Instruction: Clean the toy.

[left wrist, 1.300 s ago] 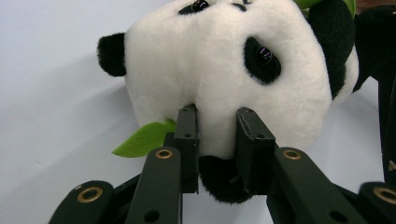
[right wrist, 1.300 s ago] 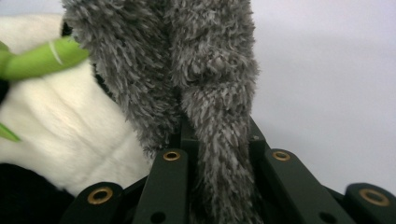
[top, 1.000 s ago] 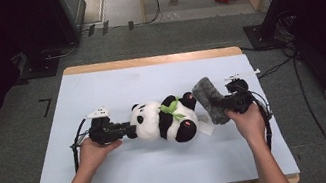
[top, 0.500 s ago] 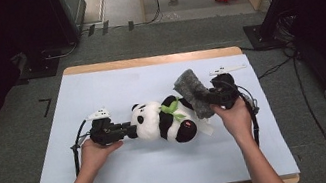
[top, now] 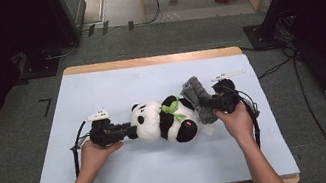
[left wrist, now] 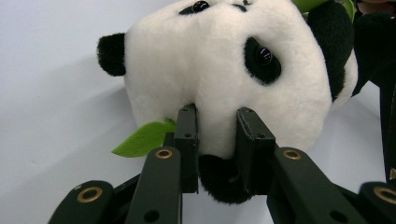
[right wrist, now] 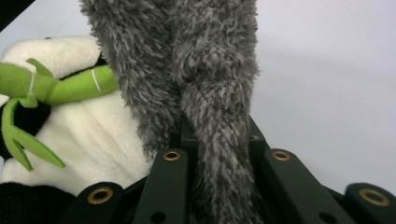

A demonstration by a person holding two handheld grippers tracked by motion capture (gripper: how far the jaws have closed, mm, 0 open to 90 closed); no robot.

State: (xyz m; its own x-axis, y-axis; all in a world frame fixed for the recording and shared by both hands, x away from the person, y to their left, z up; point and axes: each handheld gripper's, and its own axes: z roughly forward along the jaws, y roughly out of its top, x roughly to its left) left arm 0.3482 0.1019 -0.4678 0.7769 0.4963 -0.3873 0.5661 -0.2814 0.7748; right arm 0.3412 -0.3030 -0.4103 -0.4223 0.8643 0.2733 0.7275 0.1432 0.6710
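Pale blue table cover (top: 115, 90) noted beneath all items. At left, left gripper (top: 127, 130) found clamped on head of plush panda (top: 166, 121), which lay on its side at table centre. At right, right gripper (top: 210, 105) found closed on grey fuzzy cloth (top: 196, 93), draped against panda's body.

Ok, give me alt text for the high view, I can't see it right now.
A plush panda lies on its side on a pale blue table, held at both ends by a person's two claws. The left claw grips its head; the right claw holds a fuzzy grey cloth against the panda's body. A forearm comes in behind each claw from the bottom edge.
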